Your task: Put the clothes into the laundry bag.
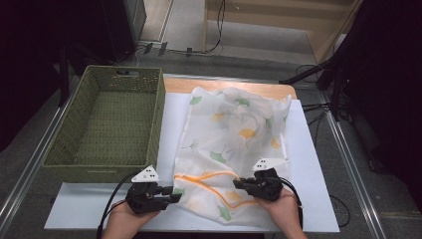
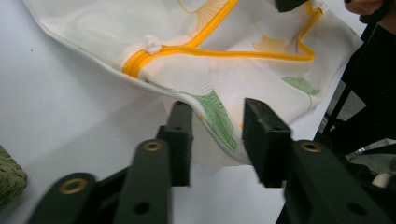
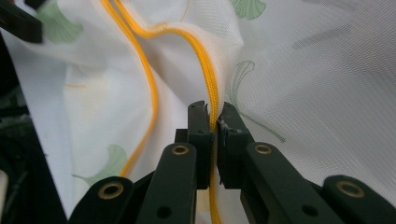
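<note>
While the right gripper (image 3: pixel 212 119) is pinching the orange zipper (image 3: pixel 208 70) of the white leaf-printed mesh laundry bag (image 1: pixel 234 144) lying on the white table mat (image 1: pixel 308 149), the left gripper (image 2: pixel 217 135) is standing open around its corner; the woven green basket (image 1: pixel 107 124) is waiting empty.

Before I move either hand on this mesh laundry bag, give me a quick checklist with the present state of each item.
1. Right gripper shut on the orange zipper: ok.
2. Left gripper gripping the mesh laundry bag: not ok; fingers stand apart, the bag's corner lies between them unpinched.
3. Zipper pull in sight: ok, in the left gripper view.
4. Zipper fully closed: cannot tell.
5. Green basket free to receive the bag: ok.
6. Bag lying flat on the white table: not ok, it is rumpled.
</note>
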Action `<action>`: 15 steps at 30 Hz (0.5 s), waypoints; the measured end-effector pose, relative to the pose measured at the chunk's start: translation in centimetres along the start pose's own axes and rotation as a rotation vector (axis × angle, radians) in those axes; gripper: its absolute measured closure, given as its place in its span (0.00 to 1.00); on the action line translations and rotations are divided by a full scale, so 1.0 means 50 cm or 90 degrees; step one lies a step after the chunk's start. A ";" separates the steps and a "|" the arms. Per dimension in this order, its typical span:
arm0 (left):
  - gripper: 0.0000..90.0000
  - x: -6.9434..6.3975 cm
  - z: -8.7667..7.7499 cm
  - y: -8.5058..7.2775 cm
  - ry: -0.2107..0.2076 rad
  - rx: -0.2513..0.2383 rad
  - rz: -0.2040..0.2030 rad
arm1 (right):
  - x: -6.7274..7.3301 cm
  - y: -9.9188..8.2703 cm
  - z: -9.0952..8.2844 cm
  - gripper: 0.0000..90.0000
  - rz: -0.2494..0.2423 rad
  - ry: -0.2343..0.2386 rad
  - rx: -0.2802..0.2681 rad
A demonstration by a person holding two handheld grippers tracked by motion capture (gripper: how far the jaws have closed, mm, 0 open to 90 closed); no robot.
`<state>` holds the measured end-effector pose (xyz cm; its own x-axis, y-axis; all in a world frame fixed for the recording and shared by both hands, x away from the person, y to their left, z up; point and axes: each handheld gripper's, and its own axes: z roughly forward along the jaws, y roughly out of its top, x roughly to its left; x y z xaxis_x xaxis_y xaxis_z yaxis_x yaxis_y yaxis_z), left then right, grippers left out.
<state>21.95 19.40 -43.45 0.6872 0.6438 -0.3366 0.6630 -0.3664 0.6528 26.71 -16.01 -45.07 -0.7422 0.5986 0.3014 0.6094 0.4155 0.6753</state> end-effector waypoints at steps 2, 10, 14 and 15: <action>0.62 0.001 -0.003 -0.001 -0.003 -0.005 0.007 | 0.000 -0.005 0.007 0.95 -0.011 -0.004 0.008; 0.45 0.009 -0.011 -0.003 -0.011 -0.022 0.009 | -0.003 -0.025 0.024 0.91 -0.037 0.006 0.022; 0.44 0.011 -0.012 -0.003 -0.015 -0.028 0.015 | -0.007 -0.028 0.032 0.87 -0.032 0.006 0.039; 0.43 0.012 -0.012 -0.003 -0.012 -0.029 0.017 | -0.007 -0.029 0.031 0.85 -0.033 0.004 0.040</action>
<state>22.07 20.25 -43.31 0.7101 0.6212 -0.3314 0.6306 -0.3517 0.6919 26.51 -15.73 -47.20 -0.7754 0.5702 0.2714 0.5857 0.4887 0.6467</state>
